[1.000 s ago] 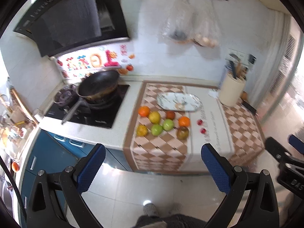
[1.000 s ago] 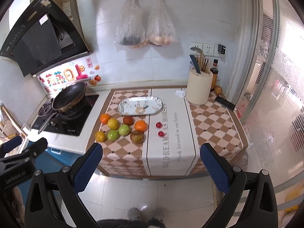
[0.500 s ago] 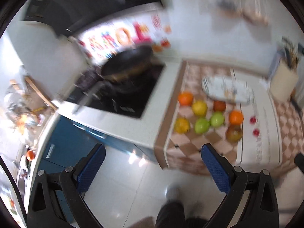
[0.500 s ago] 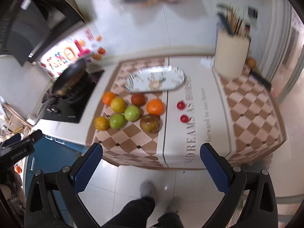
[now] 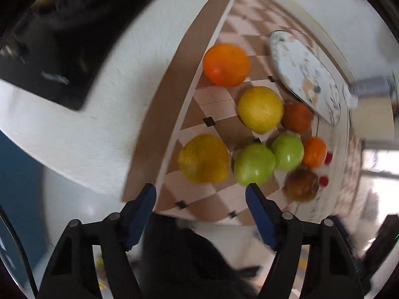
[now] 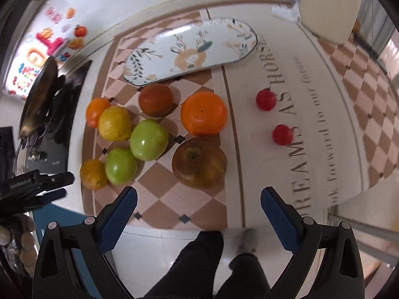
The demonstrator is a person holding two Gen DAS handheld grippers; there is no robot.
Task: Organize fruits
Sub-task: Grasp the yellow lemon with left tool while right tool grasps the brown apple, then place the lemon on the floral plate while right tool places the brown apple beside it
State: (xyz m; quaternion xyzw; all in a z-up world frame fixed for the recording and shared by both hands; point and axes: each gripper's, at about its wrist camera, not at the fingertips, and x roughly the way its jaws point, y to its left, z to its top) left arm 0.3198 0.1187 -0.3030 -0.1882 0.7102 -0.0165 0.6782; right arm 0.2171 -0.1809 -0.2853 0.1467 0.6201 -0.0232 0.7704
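Kitchen bench [image 6: 286, 174] with a checked cloth holds loose fruits [image 6: 147, 139] in a bunch just in front of a bare flowered plate [image 6: 189, 52] — likely where they go. Left gripper [image 5: 200, 199] and right gripper [image 6: 198, 200] hang near, jaws wide open, holding nothing.

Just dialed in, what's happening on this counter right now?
A person holds two grippers over the fruit, both open and empty. The left gripper faces a yellow-orange fruit and a green apple. The right gripper faces the brown apple. No fruit is on the plate yet.
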